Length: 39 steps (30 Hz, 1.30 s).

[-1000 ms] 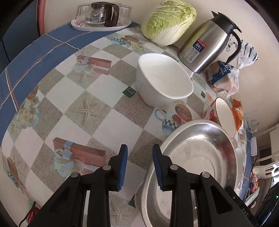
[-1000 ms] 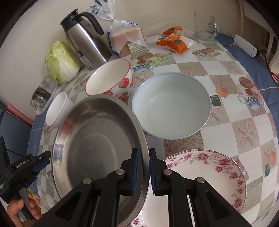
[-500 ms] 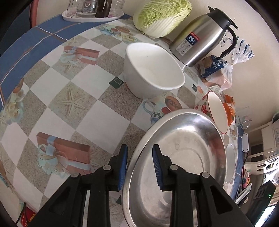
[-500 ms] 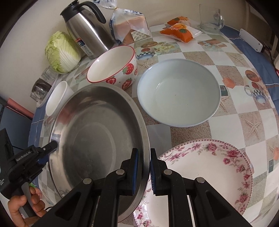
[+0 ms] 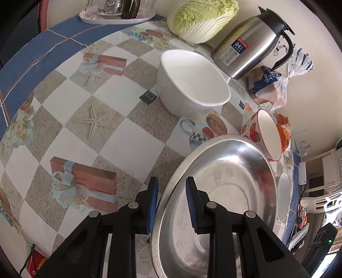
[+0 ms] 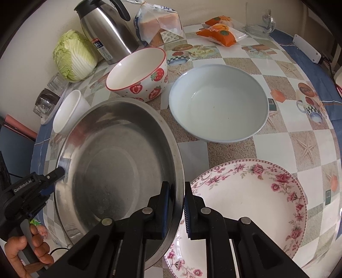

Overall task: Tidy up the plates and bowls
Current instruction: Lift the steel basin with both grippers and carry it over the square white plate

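A large steel basin (image 6: 111, 158) is held between both grippers. My right gripper (image 6: 176, 205) is shut on its right rim. My left gripper (image 5: 171, 203) straddles the opposite rim (image 5: 168, 192) with its jaws still open around it; it also shows in the right wrist view (image 6: 53, 175). A floral plate (image 6: 252, 205) lies to the right of the basin. A pale blue bowl (image 6: 218, 102), a strawberry bowl (image 6: 136, 72) and a white bowl (image 5: 192, 83) stand on the table behind it.
A steel thermos (image 6: 106, 30), a cabbage (image 6: 72, 55), bagged bread (image 6: 158, 23), orange snack packs (image 6: 220, 34) and a glass mug (image 6: 258, 19) line the back by the wall. A tray of glasses (image 5: 117, 10) stands at the far left corner.
The basin has shifted a little toward the left gripper, whose open jaws now straddle its rim. The right gripper has stayed shut on the other rim.
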Tool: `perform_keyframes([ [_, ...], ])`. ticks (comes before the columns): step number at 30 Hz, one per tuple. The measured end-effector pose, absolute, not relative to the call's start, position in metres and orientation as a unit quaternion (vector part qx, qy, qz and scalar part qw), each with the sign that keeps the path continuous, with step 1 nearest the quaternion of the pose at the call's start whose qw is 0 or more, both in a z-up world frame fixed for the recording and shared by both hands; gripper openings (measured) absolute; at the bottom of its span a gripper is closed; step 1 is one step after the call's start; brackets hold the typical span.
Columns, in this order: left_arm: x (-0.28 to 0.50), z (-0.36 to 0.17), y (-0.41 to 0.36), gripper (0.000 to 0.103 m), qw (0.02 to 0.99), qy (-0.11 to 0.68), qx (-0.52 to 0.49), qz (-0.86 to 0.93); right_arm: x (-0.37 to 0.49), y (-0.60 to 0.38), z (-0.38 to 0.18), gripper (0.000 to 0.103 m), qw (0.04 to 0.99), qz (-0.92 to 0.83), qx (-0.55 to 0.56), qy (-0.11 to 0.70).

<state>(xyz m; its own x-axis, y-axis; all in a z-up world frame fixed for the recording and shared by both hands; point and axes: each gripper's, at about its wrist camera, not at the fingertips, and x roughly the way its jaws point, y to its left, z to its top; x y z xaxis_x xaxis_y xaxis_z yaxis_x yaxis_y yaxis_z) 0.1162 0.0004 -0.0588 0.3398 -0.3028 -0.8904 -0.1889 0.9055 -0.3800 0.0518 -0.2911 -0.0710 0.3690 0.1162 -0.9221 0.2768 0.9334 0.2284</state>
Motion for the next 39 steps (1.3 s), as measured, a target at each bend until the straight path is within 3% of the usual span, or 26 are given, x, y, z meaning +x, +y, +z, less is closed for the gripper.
perform_keyframes([
  [34, 0.116, -0.053, -0.001, 0.027, 0.803, 0.562, -0.198, -0.023, 0.054, -0.291, -0.074, 0.015, 0.807, -0.046, 0.176, 0.563],
  [38, 0.115, -0.047, -0.001, 0.028, 0.808, 0.559, -0.187, -0.017, 0.052, -0.293, -0.071, 0.036, 0.808, -0.052, 0.174, 0.561],
  [39, 0.114, -0.044, -0.002, 0.028, 0.811, 0.556, -0.182, -0.016, 0.052, -0.294, -0.069, 0.038, 0.809, -0.053, 0.173, 0.559],
])
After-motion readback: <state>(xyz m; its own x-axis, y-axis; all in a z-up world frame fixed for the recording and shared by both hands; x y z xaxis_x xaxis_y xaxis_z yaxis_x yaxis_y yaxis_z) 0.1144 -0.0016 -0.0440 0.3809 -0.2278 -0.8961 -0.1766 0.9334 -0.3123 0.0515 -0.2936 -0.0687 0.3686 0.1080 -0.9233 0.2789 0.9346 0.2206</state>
